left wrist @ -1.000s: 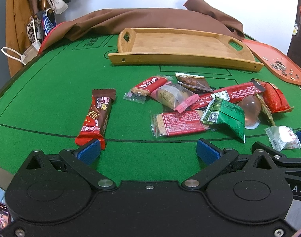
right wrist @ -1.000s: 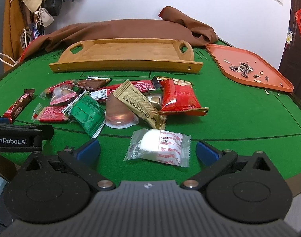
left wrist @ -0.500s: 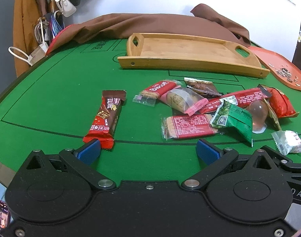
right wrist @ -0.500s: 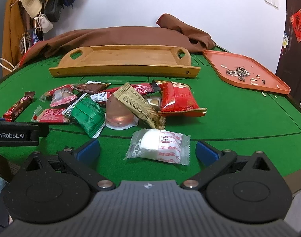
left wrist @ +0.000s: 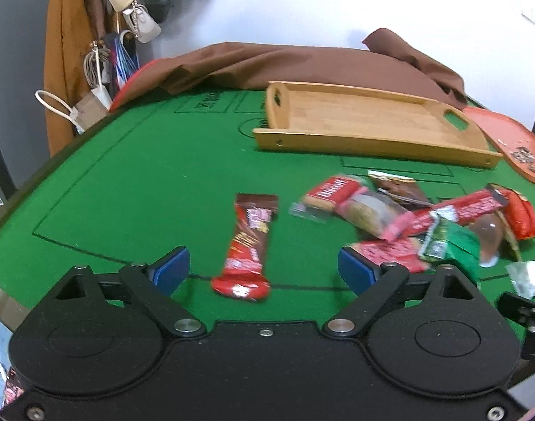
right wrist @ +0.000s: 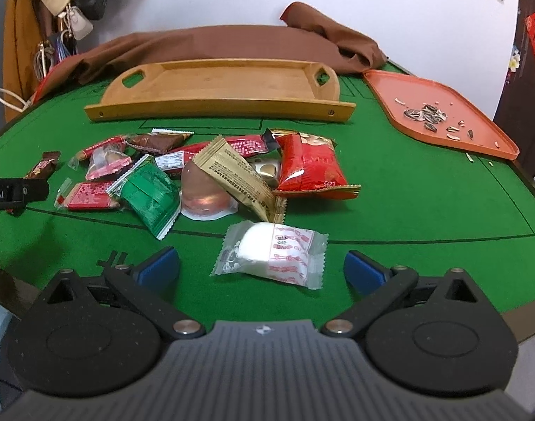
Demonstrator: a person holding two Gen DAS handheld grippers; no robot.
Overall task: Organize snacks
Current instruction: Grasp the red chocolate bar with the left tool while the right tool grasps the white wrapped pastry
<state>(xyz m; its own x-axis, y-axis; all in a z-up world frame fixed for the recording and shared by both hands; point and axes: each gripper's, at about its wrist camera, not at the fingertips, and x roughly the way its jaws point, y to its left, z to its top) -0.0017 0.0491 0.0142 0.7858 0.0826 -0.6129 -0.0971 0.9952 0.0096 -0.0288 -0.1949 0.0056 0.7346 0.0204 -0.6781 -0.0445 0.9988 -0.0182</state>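
- Left wrist view: left gripper [left wrist: 263, 272] wide open, nothing between its blue pads [left wrist: 171, 269]; chocolate bar [left wrist: 250, 245] lies on the green table [left wrist: 127, 189] lined up between the fingers, near end close to the pads, not touched
- Wooden tray [left wrist: 369, 124] sits well beyond the bar, with no snacks on it; brown cloth [left wrist: 302, 63] bunched behind the tray
- Snack pile lies between tray and gripper, right of the bar: Biscoff pack [left wrist: 328, 193], clear biscuit pack [left wrist: 369, 210], green packet [left wrist: 449, 245], all blurred
- Orange tray [left wrist: 506, 140] just right of the wooden tray, seeds on it
- Right wrist view: right gripper [right wrist: 262, 270] wide open, holding nothing; white candy [right wrist: 272, 254] in a clear wrapper lies between the fingers, apart from both pads [right wrist: 363, 268]
- Pile sits between candy and wooden tray [right wrist: 218, 86]: jelly cup [right wrist: 202, 191], gold sachet [right wrist: 239, 175] leaning over it, red bag [right wrist: 311, 166] on the right, green packet [right wrist: 148, 193] on the left
- Orange tray [right wrist: 442, 112] right of the wooden tray, holding sunflower seeds [right wrist: 425, 115]
- Left gripper's black body [right wrist: 14, 191] shows at the left edge, beside the pile
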